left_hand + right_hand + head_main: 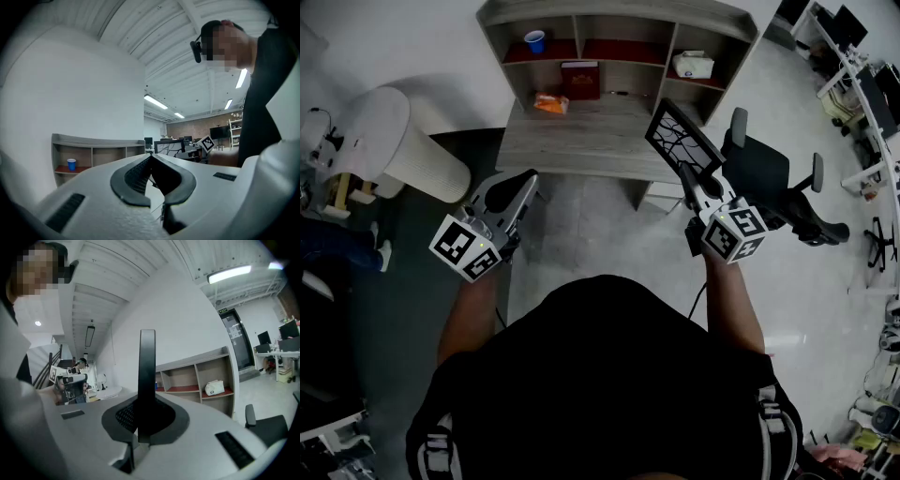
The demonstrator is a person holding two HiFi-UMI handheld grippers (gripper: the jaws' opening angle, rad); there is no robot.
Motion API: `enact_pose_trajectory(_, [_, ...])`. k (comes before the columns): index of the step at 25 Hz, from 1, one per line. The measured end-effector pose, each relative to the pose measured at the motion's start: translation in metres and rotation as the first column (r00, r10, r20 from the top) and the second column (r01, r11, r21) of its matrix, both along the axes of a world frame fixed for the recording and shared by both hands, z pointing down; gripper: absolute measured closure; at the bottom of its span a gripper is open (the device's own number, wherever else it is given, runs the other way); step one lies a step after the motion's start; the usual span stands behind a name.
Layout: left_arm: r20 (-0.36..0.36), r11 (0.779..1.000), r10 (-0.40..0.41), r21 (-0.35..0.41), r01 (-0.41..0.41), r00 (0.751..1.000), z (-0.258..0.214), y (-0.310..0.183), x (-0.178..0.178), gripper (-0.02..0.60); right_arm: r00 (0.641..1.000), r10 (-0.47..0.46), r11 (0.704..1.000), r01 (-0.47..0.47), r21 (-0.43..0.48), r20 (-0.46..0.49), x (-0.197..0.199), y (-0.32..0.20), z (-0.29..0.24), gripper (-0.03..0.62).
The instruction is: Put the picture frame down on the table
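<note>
A black picture frame (678, 138) with a branch drawing is held in the air, tilted, over the front right corner of the wooden table (581, 142). My right gripper (688, 174) is shut on its lower edge. In the right gripper view the frame (147, 366) stands edge-on as a dark upright bar, clamped at its lower end by the right gripper (145, 414). My left gripper (521, 191) hovers at the table's front left, shut with nothing in it. In the left gripper view the left gripper (151, 160) has its pads together, and the frame (169, 148) shows far off.
A shelf unit (619, 23) at the table's back holds a blue cup (535, 41), a dark red book (580, 80) and a white pouch (693, 65). An orange packet (550, 104) lies on the tabletop. A black office chair (769, 173) stands right, a white ribbed bin (408, 145) left.
</note>
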State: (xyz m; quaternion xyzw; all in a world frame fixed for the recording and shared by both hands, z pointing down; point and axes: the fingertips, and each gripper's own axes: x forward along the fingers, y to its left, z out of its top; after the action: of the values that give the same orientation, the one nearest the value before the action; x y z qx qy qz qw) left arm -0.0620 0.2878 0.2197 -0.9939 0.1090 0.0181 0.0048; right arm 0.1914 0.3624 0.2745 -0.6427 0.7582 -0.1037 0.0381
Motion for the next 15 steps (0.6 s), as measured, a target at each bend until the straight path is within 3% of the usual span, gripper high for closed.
enact_pose_trajectory(3, [0.056,0.998,-0.052,0.029,0.051,0.997,0.008,-0.004,-0.006,0.566,1.000,-0.011,1.000,0.011,-0.011,0.010,-0.004,0.003,0.001,0.577])
enact_pose_trajectory(15, [0.098,0.994,-0.111,0.014,0.110,0.989,0.036,0.002,-0.029,0.566,0.999,-0.034,0.999,0.034,-0.002,0.027,-0.012,0.014,0.005,0.577])
